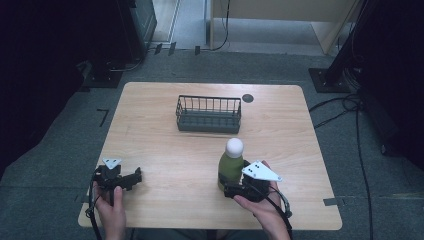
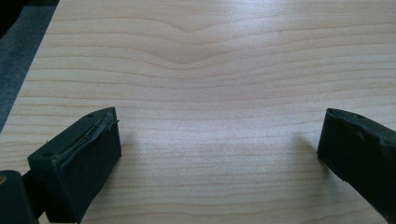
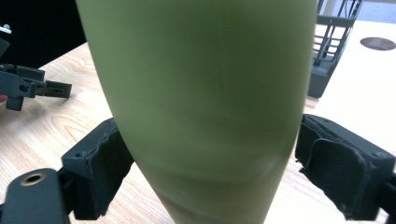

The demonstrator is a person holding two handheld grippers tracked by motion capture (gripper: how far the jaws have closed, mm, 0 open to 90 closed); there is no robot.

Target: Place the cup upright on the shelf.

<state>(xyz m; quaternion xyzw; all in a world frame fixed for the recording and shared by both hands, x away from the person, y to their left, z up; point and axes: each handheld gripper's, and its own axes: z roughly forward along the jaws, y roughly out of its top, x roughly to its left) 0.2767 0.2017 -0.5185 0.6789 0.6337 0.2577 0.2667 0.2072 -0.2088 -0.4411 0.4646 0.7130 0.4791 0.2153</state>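
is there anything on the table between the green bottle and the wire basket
Nothing visible does. The green bottle stands between the jaws of the right claw, and only bare table lies between it and the wire basket farther back.

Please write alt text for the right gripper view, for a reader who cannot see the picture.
A green bottle stands close up between the two black jaws of the right tongs, which press its lower part from both sides. Behind it lies a light wooden table, with a dark wire basket at upper right and the left tongs at far left.
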